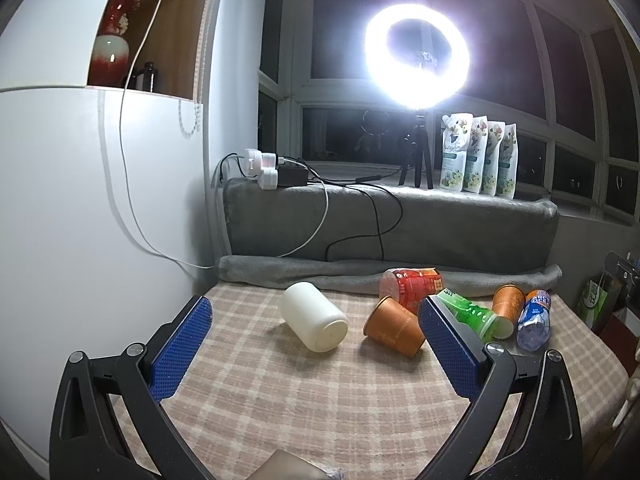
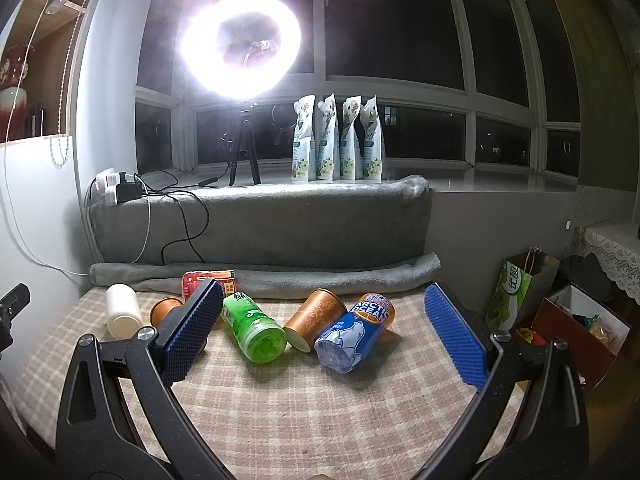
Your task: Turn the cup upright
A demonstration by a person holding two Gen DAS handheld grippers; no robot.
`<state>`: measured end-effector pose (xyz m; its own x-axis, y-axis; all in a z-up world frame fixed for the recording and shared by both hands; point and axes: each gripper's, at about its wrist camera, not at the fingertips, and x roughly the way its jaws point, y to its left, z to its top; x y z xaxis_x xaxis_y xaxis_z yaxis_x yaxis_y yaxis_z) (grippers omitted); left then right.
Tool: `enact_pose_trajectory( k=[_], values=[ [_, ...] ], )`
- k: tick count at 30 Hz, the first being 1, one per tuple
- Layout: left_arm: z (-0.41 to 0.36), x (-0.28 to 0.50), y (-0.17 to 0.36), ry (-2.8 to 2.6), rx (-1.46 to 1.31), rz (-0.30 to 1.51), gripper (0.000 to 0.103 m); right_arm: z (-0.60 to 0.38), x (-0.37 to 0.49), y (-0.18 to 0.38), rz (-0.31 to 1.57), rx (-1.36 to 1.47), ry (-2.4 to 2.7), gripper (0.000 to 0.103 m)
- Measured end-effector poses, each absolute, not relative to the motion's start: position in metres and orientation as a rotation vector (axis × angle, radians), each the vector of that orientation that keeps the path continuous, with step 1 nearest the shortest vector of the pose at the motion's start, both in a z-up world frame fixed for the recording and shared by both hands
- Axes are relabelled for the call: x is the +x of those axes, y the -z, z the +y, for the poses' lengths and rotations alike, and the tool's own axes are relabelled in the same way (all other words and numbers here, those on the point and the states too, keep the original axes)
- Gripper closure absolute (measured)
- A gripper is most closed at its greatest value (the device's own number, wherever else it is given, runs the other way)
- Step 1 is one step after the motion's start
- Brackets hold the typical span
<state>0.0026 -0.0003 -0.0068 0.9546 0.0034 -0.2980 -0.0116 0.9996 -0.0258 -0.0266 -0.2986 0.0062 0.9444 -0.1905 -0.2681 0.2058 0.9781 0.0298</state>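
Several cups lie on their sides on the checked tablecloth [image 1: 300, 400]. A white cup [image 1: 314, 317] lies left, also in the right wrist view [image 2: 123, 311]. An orange paper cup [image 1: 394, 327] lies beside it. A second orange cup [image 2: 315, 317] lies between a green cup [image 2: 253, 329] and a blue Arctic Ocean cup [image 2: 354, 338]. A red cup [image 1: 412, 286] lies at the back. My left gripper [image 1: 314, 330] is open and empty, short of the white and orange cups. My right gripper [image 2: 322, 322] is open and empty, short of the green, orange and blue cups.
A grey rolled blanket [image 2: 264, 274] and grey cushion [image 2: 260, 224] border the table's far edge. A ring light on a tripod [image 2: 242, 44], cables and several pouches [image 2: 340, 140] stand on the sill. A white cabinet [image 1: 80, 200] is left; bags and a box [image 2: 576, 328] are right.
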Motion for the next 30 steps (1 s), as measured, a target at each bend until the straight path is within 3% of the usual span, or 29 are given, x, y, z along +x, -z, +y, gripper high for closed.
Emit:
enact_pose_trajectory(
  k=[30],
  values=[
    [0.0051, 0.0033, 0.0098, -0.017, -0.044, 0.316, 0.001, -0.2915, -0.0225, -0.0027, 0.283, 0.053, 0.190, 0.000]
  ],
)
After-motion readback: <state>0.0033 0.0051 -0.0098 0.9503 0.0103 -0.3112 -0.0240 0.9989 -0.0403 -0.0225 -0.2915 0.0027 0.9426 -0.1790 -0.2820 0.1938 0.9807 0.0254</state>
